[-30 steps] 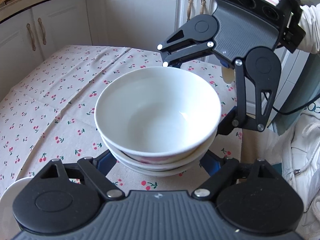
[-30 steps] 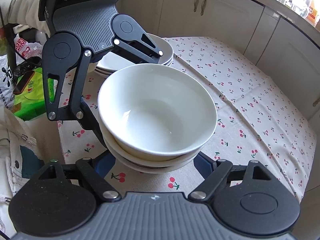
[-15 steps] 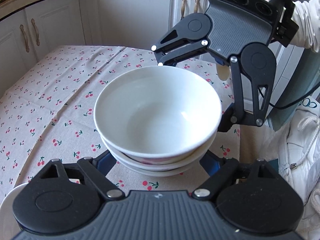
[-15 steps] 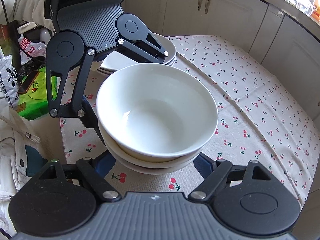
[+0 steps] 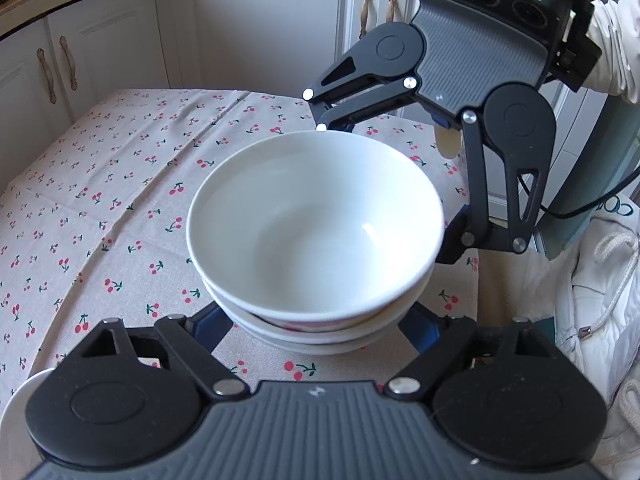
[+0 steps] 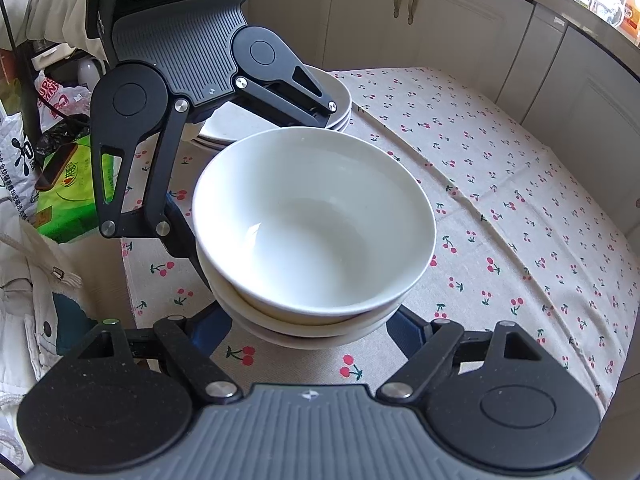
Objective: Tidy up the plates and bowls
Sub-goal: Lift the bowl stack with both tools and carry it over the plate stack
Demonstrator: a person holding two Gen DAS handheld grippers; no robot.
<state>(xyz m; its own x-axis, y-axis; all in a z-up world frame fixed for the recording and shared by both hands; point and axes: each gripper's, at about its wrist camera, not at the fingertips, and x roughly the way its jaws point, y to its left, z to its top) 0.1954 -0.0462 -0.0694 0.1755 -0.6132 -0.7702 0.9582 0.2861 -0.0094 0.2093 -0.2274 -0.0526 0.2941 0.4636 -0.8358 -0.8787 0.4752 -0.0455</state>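
Observation:
A stack of three white bowls (image 5: 316, 232) (image 6: 312, 220) stands over the cherry-print tablecloth (image 5: 120, 200), held from opposite sides by both grippers. My left gripper (image 5: 316, 322) straddles the lowest bowl, with its blue-padded fingers (image 5: 212, 320) tucked under the rims against the stack's sides. In the right wrist view the left gripper (image 6: 244, 184) comes in from the upper left. My right gripper (image 6: 308, 328) clasps the stack the same way, and in the left wrist view the right gripper (image 5: 396, 186) reaches in from the upper right. The pads' contact is partly hidden by the bowls.
A stack of white plates (image 6: 332, 96) sits behind the bowls near the table edge; its rim (image 5: 24, 396) shows at lower left. White cabinets (image 5: 260, 32) line the far side. A green box (image 6: 76, 184) and bags lie off the table. A person's white jacket (image 5: 600, 320) is close.

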